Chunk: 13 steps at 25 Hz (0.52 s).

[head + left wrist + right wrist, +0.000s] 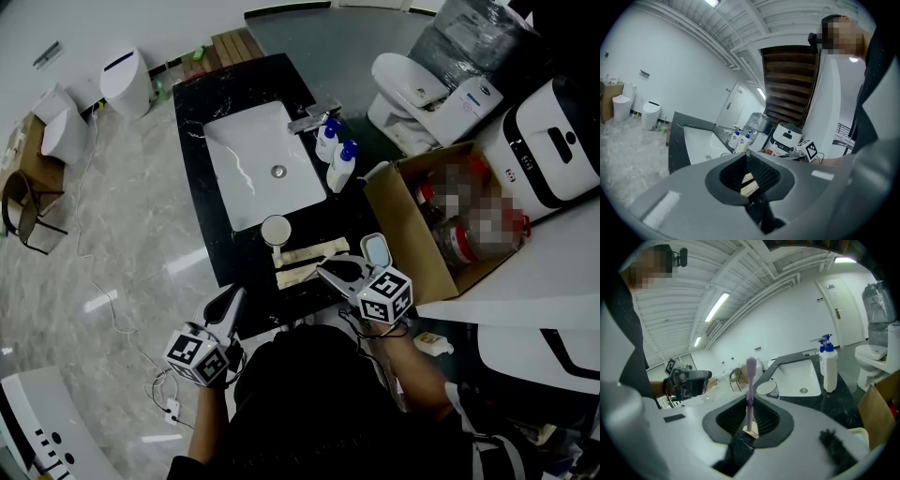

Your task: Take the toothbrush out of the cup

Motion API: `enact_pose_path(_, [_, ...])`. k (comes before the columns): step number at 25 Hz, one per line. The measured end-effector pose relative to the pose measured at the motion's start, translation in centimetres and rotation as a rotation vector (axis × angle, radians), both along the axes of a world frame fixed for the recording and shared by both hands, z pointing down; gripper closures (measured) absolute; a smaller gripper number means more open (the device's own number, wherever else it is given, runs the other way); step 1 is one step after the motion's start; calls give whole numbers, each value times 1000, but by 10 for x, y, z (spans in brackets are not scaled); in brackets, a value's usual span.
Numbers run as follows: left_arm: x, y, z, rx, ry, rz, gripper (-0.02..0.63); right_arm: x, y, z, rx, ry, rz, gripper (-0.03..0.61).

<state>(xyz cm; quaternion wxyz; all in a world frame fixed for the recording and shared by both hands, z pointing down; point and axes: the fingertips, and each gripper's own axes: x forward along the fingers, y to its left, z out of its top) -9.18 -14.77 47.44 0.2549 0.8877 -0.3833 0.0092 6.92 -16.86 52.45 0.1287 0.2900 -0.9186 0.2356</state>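
A pink toothbrush (750, 380) stands upright between the jaws of my right gripper (750, 417), which is shut on its handle, head end up. The white cup (767, 388) stands behind it on the black counter (820, 404), apart from the brush. In the head view the cup (276, 230) sits by the sink's near corner, and my right gripper (336, 273) hovers just to its near right. I cannot make out the toothbrush in the head view. My left gripper (232, 302) hangs at the counter's near left edge, jaws together with nothing in them (751, 182).
A white sink (262, 164) fills the counter's middle, with two blue-pump bottles (341, 165) at its right. Beige folded pieces (305, 262) lie near the cup. An open cardboard box (405, 231) stands to the right, toilets (412, 94) beyond.
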Motion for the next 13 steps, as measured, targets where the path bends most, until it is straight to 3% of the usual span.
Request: enact_pose_path(13, [12, 1, 4, -14, 14, 24, 581, 17, 13, 15, -33, 7, 33, 523])
